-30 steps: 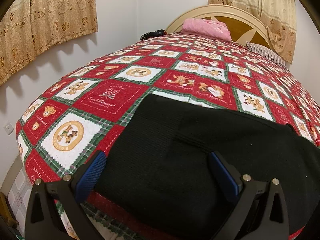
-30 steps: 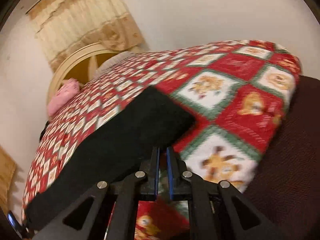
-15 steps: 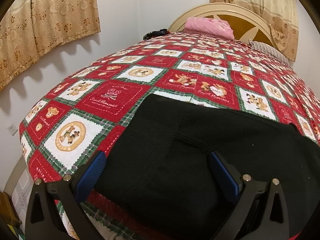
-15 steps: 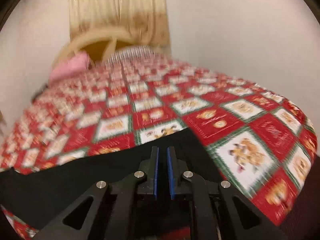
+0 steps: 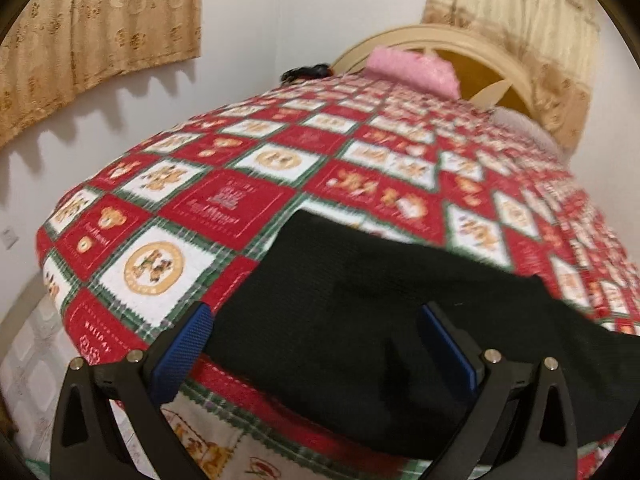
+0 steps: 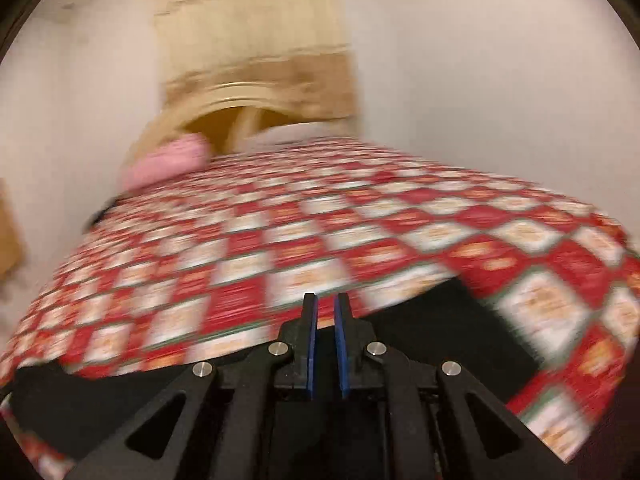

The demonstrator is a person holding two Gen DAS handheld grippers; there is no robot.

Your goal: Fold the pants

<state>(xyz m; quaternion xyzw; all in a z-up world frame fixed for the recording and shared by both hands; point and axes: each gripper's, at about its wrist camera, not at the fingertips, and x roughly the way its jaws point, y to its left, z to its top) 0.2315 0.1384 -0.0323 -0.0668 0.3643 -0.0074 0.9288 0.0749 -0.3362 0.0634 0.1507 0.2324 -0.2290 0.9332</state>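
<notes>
I see the black pants (image 5: 360, 320) lying flat on the quilt (image 5: 224, 208) at the foot of the bed. My left gripper (image 5: 316, 344) hangs above them, jaws wide apart. My right gripper (image 6: 325, 312) has its jaws nearly together with nothing between, the pants below it

One pants (image 5: 360, 320), one quilt (image 5: 240, 208), one pillow (image 5: 412, 68)
</notes>
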